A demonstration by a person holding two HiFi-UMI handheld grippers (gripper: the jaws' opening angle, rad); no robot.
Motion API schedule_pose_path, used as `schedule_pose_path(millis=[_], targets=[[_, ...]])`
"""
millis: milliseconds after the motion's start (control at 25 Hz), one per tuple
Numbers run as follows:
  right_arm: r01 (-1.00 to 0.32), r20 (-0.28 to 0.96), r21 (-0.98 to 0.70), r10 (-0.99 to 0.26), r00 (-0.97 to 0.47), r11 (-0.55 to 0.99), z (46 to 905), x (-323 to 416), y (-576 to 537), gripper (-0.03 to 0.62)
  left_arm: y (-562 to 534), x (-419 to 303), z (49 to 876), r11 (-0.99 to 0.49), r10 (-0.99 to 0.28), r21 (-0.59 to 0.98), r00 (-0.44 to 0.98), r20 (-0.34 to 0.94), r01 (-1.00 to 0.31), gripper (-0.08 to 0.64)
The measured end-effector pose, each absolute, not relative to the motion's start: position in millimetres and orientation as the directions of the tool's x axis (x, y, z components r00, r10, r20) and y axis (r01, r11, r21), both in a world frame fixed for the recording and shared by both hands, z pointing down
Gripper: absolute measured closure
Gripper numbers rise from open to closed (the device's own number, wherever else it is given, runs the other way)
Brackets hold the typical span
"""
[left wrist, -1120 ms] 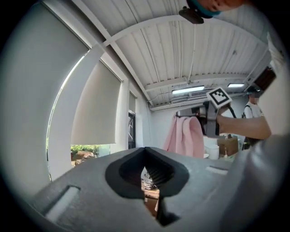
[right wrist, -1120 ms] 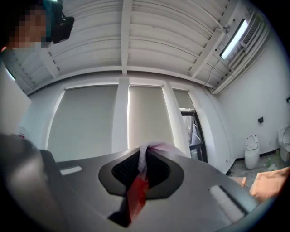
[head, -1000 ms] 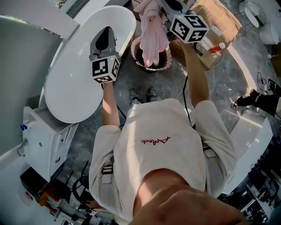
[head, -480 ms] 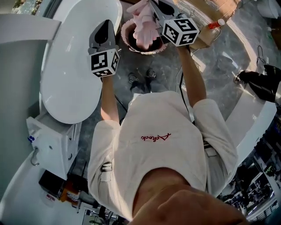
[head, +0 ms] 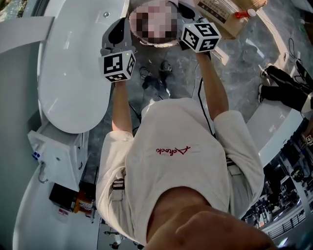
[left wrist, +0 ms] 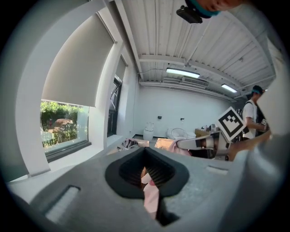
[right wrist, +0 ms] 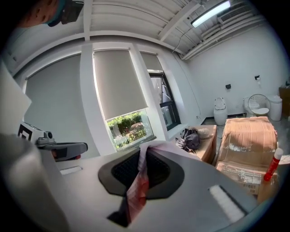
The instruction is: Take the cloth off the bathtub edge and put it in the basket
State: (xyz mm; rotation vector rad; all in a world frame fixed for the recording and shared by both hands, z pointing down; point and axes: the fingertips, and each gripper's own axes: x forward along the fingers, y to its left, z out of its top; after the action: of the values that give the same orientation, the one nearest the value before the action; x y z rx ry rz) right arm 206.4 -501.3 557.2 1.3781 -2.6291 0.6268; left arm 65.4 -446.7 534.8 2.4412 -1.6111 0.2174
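1. Judging by the bathtub (head: 73, 83), the white oval on the left whose edge is bare wherever I can see it, the lift-off is done. I am now on the second step, getting the cloth into the basket.
2. The person's shirt (head: 181, 180), nearest to me, carries one word in slanted red script. I cannot read it with confidence.
3. The cardboard box (head: 222, 17), far right and just beside the basket, has a printed label near its far edge, too small to read.
4. The basket (head: 159, 45) sits far centre, between my two tools. Only its near rim shows below a blurred patch, so I cannot tell what lies inside.
5. The cloth (left wrist: 152, 199), pink, is off the tub and held at the basket end of the scene by both tools. Whether its hanging part is inside the rim I cannot tell.
6. The left gripper (left wrist: 146, 155) is clamped on a pink fold squeezed in its seam. The right gripper (right wrist: 144, 152) is nipped almost closed on another part, which drapes over its tip.
   - Next, I judge, both tips must go inside the rim, then both tools must let go together, or the cloth may hang over the rim.
   - Their marker cubes (head: 117, 66) show black-and-white squares, no letters.
7. The bottle (head: 247, 13) with a red cap lies on the box, with no readable label.
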Motion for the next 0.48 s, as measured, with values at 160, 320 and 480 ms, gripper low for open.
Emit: schedule_pose_path(millis=[160,320,480], targets=[[-0.815,0.33,-0.329,-0.751,-0.572,0.476,591.1,205.5,-498.5,0.563,-444.6,66.0,556.9,-0.387,-0.876,0.11,0.402,0.267,-0.915,0.558],[-0.823,0.374,-0.346,-0.738,-0.562,0.451,621.6,204.5,-497.7,0.563,-447.1,62.4,572.8,-0.384,-0.869,0.119,0.402,0.289,-0.916,0.558],[-0.83,0.412,-0.349,-0.724,-0.553,0.436,643.5,204.7,-497.0,0.563,-449.0,59.9,581.1,-0.373,-0.868,0.128,0.394,0.302,-0.919,0.558]])
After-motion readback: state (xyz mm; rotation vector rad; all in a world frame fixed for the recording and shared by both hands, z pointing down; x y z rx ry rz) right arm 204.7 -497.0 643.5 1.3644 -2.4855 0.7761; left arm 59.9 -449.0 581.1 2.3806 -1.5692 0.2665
